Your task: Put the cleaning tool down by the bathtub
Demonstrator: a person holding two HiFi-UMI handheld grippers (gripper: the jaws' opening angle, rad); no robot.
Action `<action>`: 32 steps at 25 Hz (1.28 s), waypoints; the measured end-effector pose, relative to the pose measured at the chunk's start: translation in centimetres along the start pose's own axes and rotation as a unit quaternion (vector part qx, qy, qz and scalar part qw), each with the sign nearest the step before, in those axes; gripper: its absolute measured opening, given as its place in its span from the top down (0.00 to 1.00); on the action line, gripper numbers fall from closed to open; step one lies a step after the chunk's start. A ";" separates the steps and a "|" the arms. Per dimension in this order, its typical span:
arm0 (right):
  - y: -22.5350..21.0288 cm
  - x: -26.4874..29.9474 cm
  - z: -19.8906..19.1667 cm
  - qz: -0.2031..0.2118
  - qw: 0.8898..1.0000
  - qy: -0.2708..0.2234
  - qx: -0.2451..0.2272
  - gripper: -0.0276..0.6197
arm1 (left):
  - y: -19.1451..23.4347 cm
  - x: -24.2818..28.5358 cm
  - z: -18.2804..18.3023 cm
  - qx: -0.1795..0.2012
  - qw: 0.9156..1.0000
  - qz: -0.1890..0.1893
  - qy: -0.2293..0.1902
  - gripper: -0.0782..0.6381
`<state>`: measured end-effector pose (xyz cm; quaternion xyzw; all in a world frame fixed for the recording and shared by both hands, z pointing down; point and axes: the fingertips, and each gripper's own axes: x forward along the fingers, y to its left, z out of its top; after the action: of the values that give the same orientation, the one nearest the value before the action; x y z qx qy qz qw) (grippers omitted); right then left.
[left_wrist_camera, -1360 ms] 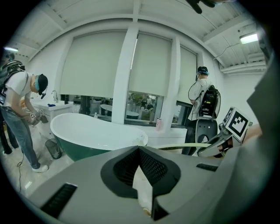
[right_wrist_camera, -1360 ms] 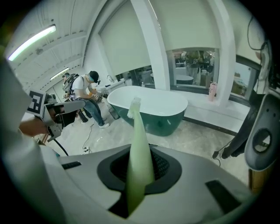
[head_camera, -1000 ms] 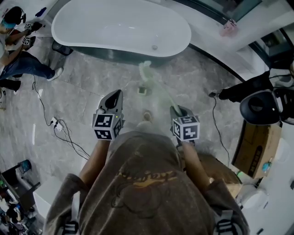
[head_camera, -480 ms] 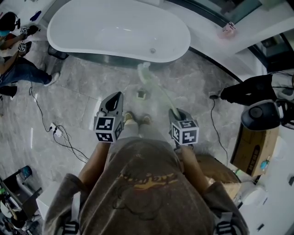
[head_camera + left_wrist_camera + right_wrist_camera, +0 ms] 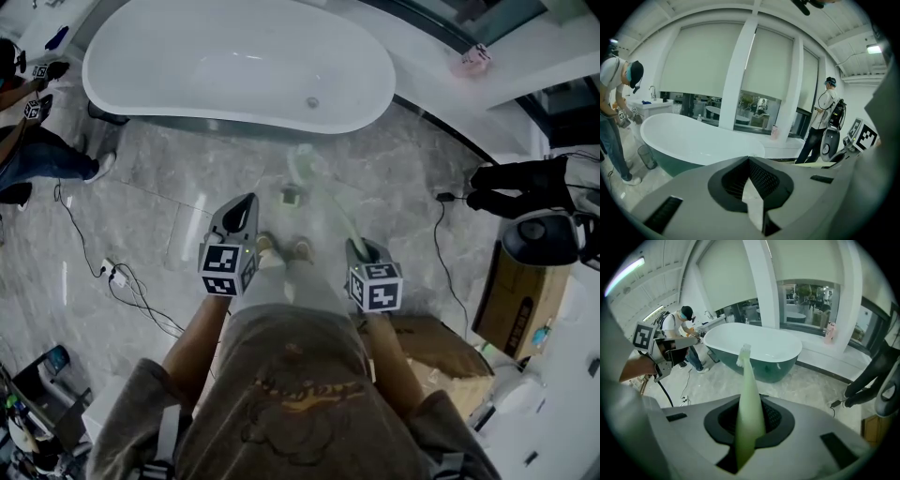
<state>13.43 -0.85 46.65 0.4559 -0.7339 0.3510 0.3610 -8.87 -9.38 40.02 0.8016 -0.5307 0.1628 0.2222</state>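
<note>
Head view: the bathtub (image 5: 225,56) sits closer than a second ago, and my right gripper (image 5: 361,251) carries the cleaning tool (image 5: 323,202) lower, brush end toward the tub. Left gripper view: left gripper (image 5: 749,161) jaws together, nothing in them. Right gripper view: jaws clamped on the tool's green handle, so set-down looks close but not done.

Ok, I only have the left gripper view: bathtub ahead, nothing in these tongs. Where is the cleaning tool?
Observer: The right tongs are shut on it. It is a pale green brush, its bristle end pointing toward the bathtub.
Operator: Is it over the tub yet?
Observer: No. In the head view it shows against the grey marble floor, short of the tub's edge.
Operator: Anything lying under it?
Observer: A small square object lies on the floor near the bristle end. I can't tell what it is.
</note>
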 end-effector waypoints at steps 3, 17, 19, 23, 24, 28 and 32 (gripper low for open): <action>-0.3 1.7 -0.2 -0.005 1.000 0.008 0.010 0.90 | 0.7 1.7 -0.9 -0.003 1.000 -0.005 0.008 0.89; -1.5 12.7 -3.7 -0.006 0.997 0.054 0.046 0.90 | 3.1 8.9 -7.8 -0.004 0.999 -0.019 0.042 0.89; -1.6 14.5 -4.5 -0.004 0.997 0.061 0.047 0.90 | 3.4 10.0 -9.3 -0.004 0.999 -0.019 0.049 0.89; -2.3 18.2 -6.2 -0.001 0.996 0.081 0.047 0.90 | 3.8 12.0 -11.6 -0.007 0.999 -0.019 0.048 0.89; -2.4 19.1 -6.7 0.000 0.995 0.087 0.047 0.90 | 3.9 12.4 -12.3 -0.007 0.999 -0.020 0.050 0.89; -3.1 22.5 -8.5 -0.003 0.993 0.113 0.037 0.90 | 4.1 13.6 -14.7 -0.005 0.998 -0.021 0.052 0.89; -3.9 26.4 -10.3 -0.009 0.989 0.146 0.032 0.90 | 4.8 14.9 -17.4 -0.012 0.998 -0.021 0.059 0.89</action>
<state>10.63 -4.38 74.87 0.4180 -0.6573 0.4337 0.4529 -8.01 -13.35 63.05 0.7989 -0.5014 0.1990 0.2661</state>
